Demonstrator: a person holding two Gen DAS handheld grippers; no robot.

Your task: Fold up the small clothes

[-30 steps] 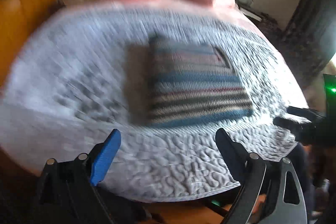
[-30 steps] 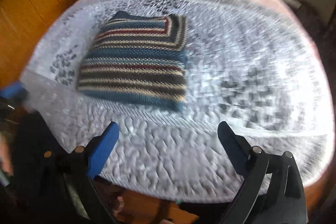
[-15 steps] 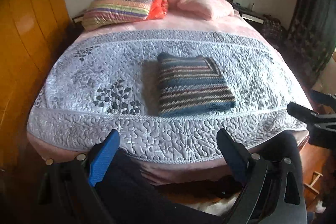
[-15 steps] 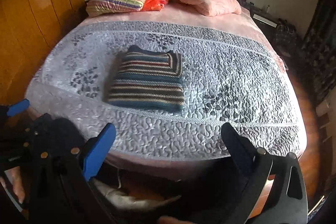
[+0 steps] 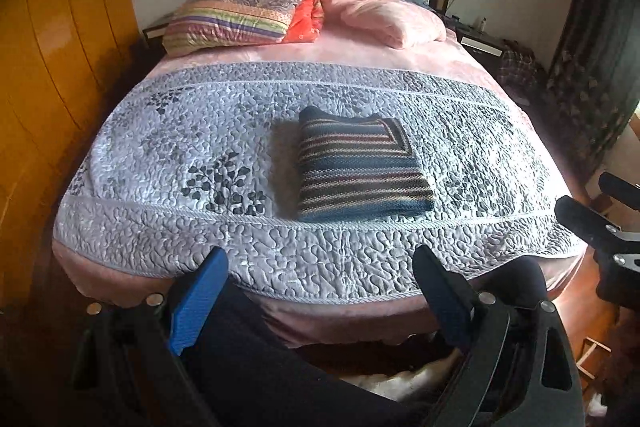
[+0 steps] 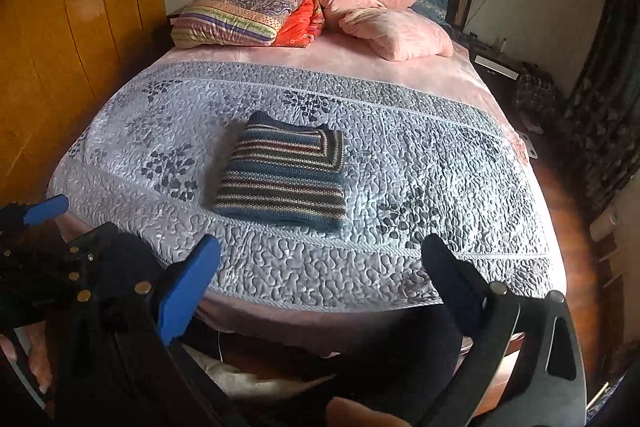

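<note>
A striped knitted sweater [image 5: 360,167] lies folded into a neat rectangle on the grey quilted bedspread [image 5: 200,147], near the foot of the bed. It also shows left of centre as the sweater [image 6: 284,179] in the right wrist view. My left gripper [image 5: 320,291] is open and empty, held back beyond the foot edge of the bed. My right gripper [image 6: 320,283] is likewise open and empty, well short of the sweater. The right gripper [image 5: 608,223] appears at the right edge of the left wrist view, and the left gripper [image 6: 40,223] at the left edge of the right one.
Pink pillows [image 5: 384,7] and a striped folded quilt [image 5: 236,19] lie at the headboard. An orange wooden wardrobe [image 5: 48,67] stands along the left side. A person's dark-clothed legs [image 5: 280,367] are below the grippers. Dark curtains [image 5: 600,47] and a nightstand [image 5: 480,45] are on the right.
Both grippers have pulled back from the bed and risen, so the whole bed now shows. The sweater has stayed folded in place.
</note>
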